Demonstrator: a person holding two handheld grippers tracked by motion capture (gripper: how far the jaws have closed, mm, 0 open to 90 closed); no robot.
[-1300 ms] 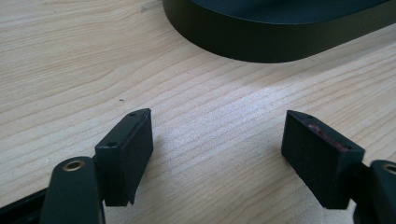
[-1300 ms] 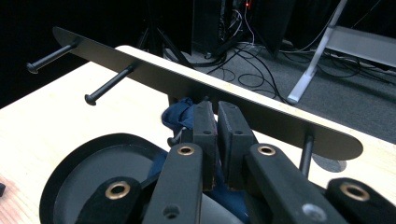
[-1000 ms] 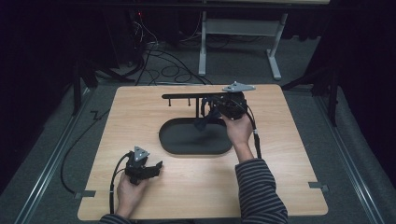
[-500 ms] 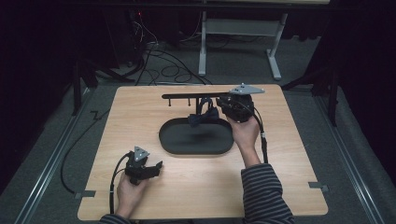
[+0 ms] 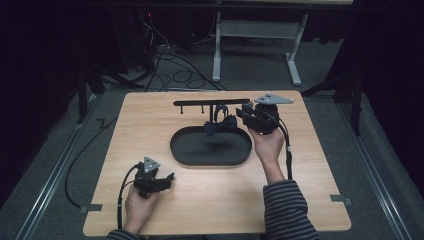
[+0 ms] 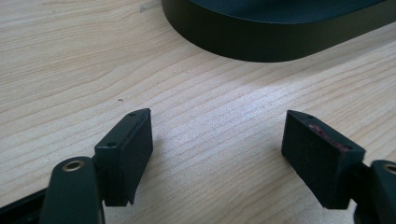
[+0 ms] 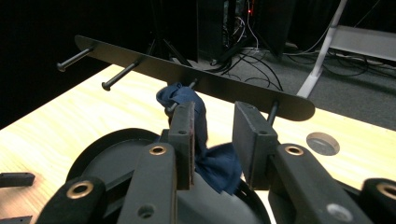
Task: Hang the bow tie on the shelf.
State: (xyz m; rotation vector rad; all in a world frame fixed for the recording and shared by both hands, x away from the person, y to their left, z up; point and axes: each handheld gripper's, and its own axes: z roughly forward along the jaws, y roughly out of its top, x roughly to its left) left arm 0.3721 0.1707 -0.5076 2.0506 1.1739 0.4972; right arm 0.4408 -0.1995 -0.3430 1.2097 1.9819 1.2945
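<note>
A black oval tray point(image 5: 210, 148) is seen near the middle of the table point(image 5: 310, 195), slightly toward its far edge; its floor appears bare, and its low dark wall point(image 6: 261, 42) is also seen in the left gripper view. Behind the tray, near the far edge of the table, a black rack point(image 5: 210, 102) is stood, a flat bar carried on a post, with several pegs point(image 7: 119, 74) projecting from the bar. A dark blue cloth bow point(image 5: 220, 125) is held above the far rim of the tray, just below the bar; in the right gripper view the bow point(image 7: 205, 154) is shown crumpled, with one end bunched up by a peg and the other end spread out lower down over the tray. The right tool point(image 7: 213, 140) is positioned at the far right part of the table, beside the rack, and its jaws are set a little apart around the bow; whether the cloth is pinched or merely flanked cannot be told. The right tool point(image 5: 247, 117) is gripped by a hand with a striped sleeve point(image 5: 287, 210). The left tool point(image 5: 167, 178) is held low near the front left corner of the table, well apart from the tray, and its jaws are spread wide with nothing between them but bare wood, as shown in the left gripper view point(image 6: 217, 154).
</note>
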